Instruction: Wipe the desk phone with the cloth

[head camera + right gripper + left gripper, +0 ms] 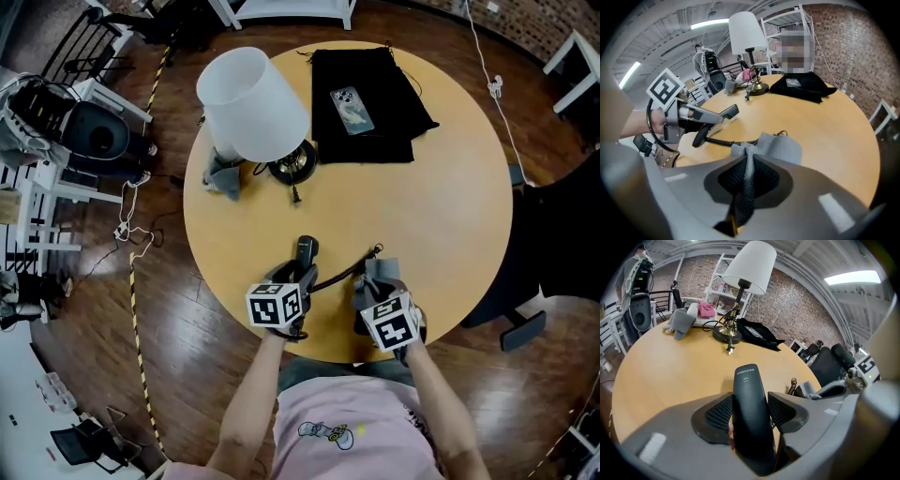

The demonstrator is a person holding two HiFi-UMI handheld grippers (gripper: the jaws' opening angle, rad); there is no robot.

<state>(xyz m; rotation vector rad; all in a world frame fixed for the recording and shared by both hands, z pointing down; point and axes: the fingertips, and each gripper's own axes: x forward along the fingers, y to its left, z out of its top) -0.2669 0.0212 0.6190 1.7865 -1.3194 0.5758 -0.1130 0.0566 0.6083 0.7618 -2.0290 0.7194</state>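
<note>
A black phone handset (306, 253) is clamped between the jaws of my left gripper (298, 279), just above the round wooden table (441, 216) near its front edge. In the left gripper view the handset (747, 385) stands up between the two pads. A coiled black cord (342, 274) runs from it to the right, under a grey cloth (380, 275). My right gripper (377, 289) is shut on that cloth; a pinched fold of the cloth (773, 147) sits between its pads. The phone's base is hidden.
A lamp with a white shade (253, 103) stands at the table's back left, a second grey cloth (223, 173) beside its base. A black fabric (370, 94) with a smartphone (352, 110) lies at the back. A black chair (548, 244) is to the right.
</note>
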